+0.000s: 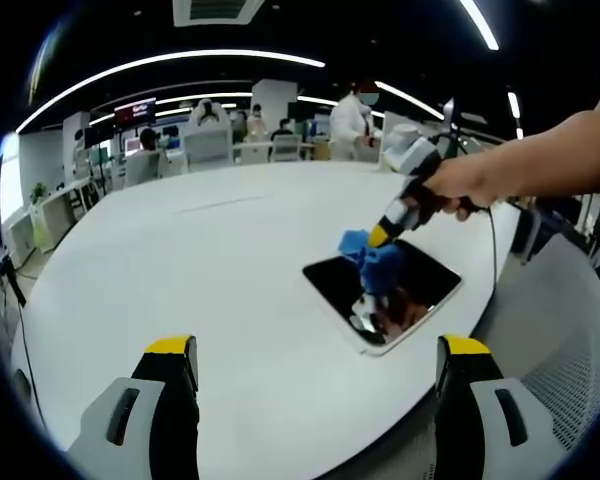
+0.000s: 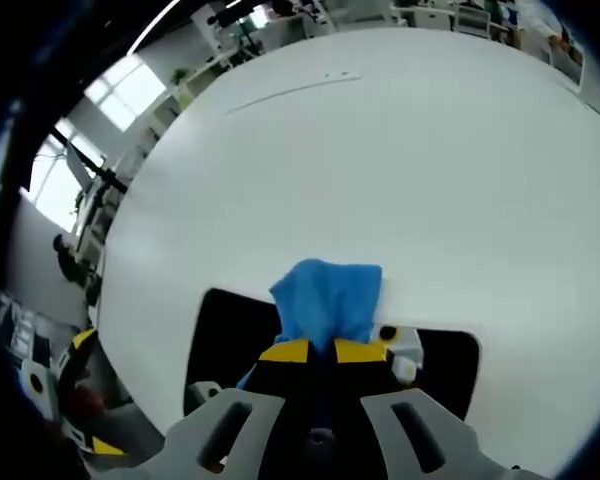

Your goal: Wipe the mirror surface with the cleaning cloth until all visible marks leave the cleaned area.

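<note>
Jaws first: your right gripper (image 2: 320, 352) has its yellow-tipped jaws pinched together on the blue cleaning cloth (image 2: 328, 297); your left gripper (image 1: 318, 360) has its jaws spread wide with nothing between them, hovering over bare table.

Right gripper view: cloth bunches up out of the closed jaw tips and fans forward. Its far edge laps past the mirror's (image 2: 225, 335) edge onto the white table (image 2: 400, 150). Mirror reads as a dark rounded slab directly under the jaws, running out to both sides of them. Marks on the glass cannot be judged from this angle.

Left gripper view gives you the outside look: the right gripper (image 1: 382, 235) comes down from the upper right, held in your hand (image 1: 470, 182), tip planted on the cloth (image 1: 372, 258). Cloth sits on the far part of the mirror (image 1: 382, 288), touching the glass. Mirror lies flat near the table's (image 1: 200, 270) right edge, ahead of the open left jaws and nearer the right-hand one. Glass reflects the cloth and the gripper.

Beyond the table: desks and several people at the far end of the room, strip lights overhead.
</note>
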The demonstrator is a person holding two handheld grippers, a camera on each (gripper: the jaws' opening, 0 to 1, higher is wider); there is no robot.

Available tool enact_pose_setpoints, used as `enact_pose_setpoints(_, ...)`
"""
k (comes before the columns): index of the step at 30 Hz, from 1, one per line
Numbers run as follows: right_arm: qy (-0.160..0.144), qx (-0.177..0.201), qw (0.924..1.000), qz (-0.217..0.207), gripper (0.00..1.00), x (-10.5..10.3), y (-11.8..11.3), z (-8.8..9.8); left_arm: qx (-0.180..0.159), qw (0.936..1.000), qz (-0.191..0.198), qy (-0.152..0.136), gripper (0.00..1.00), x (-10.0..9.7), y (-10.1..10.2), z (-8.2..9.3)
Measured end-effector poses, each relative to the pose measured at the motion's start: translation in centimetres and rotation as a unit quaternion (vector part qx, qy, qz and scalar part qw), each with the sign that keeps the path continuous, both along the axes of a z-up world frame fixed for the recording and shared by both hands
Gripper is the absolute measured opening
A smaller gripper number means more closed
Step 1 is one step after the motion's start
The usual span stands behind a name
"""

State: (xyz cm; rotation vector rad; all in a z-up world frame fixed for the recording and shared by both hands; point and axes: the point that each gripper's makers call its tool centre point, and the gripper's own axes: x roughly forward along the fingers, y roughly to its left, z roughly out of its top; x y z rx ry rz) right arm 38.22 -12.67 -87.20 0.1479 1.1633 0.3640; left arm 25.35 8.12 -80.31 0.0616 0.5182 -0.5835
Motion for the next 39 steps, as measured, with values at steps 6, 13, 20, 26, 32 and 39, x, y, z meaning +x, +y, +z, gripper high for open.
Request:
enact_pose_setpoints(6, 0.001, -0.002, 1.0000, -0.006, 0.01, 0.3, -1.1, -0.2, 0.001, 1.0000, 0.000, 0.001, 0.99, 0.0, 0.0, -0.1)
enact_pose_setpoints(13, 0.001, -0.004, 0.9999, -0.016, 0.01, -0.1, -1.8, 0.0, 0.001, 1.0000, -0.001, 0.001, 0.99, 0.0, -0.1, -0.1)
enact_pose_setpoints(20, -0.001, -0.009, 0.9998, -0.019, 0.01, -1.2, -2.2, 0.0, 0.001, 1.0000, -0.001, -0.001, 0.99, 0.0, -0.1, 0.0)
enact_pose_setpoints(26, -0.003, -0.004, 0.9997, -0.024, 0.01, -2.2, -2.3, 0.0, 0.000, 1.0000, -0.001, 0.000, 0.99, 0.0, -0.1, 0.0)
enact_pose_setpoints(32, -0.005, 0.004, 0.9995, -0.029, 0.01, -3.5, -2.3, 0.0, 0.000, 1.0000, 0.000, -0.001, 0.99, 0.0, 0.0, 0.0)
enact_pose_setpoints(39, -0.005, 0.012, 0.9995, -0.028, 0.01, -5.8, -2.1, 0.2, 0.003, 1.0000, -0.001, 0.000, 0.99, 0.0, 0.0, 0.0)
